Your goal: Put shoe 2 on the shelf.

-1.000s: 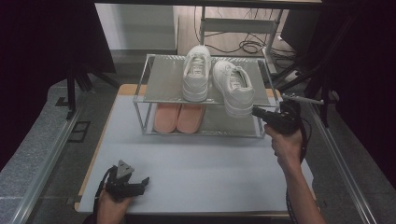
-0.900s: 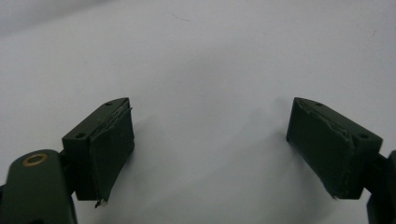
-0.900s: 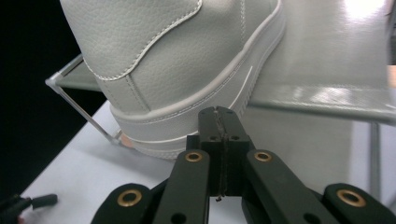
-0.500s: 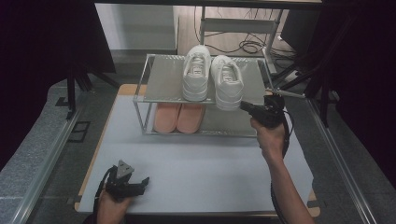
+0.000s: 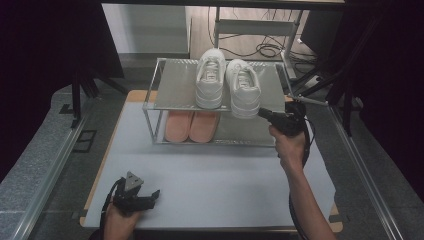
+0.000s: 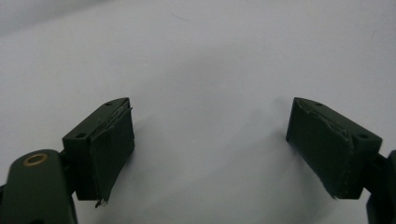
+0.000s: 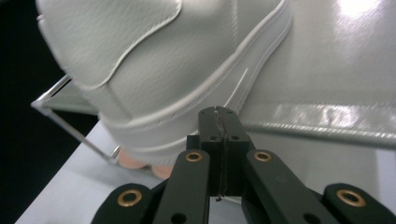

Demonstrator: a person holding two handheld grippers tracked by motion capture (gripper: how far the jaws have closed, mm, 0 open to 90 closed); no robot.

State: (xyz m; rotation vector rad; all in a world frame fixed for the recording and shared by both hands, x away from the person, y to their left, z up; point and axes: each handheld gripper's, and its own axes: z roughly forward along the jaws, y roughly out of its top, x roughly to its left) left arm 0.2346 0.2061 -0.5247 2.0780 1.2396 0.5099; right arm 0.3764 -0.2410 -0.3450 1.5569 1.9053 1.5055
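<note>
White leather sneaker (image 7: 154, 60), smooth, rounded heel, just before right gripper (image 7: 219, 114) with jaws pressed together

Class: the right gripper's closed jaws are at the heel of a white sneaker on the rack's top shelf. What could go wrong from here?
1. The right sneaker has its heel at the shelf's front edge; a nudge from the shut right gripper might tip it off.
2. Pushed sideways, it could shove the left sneaker beside it.
3. Jaws shut, so no grasp until they open.
</note>
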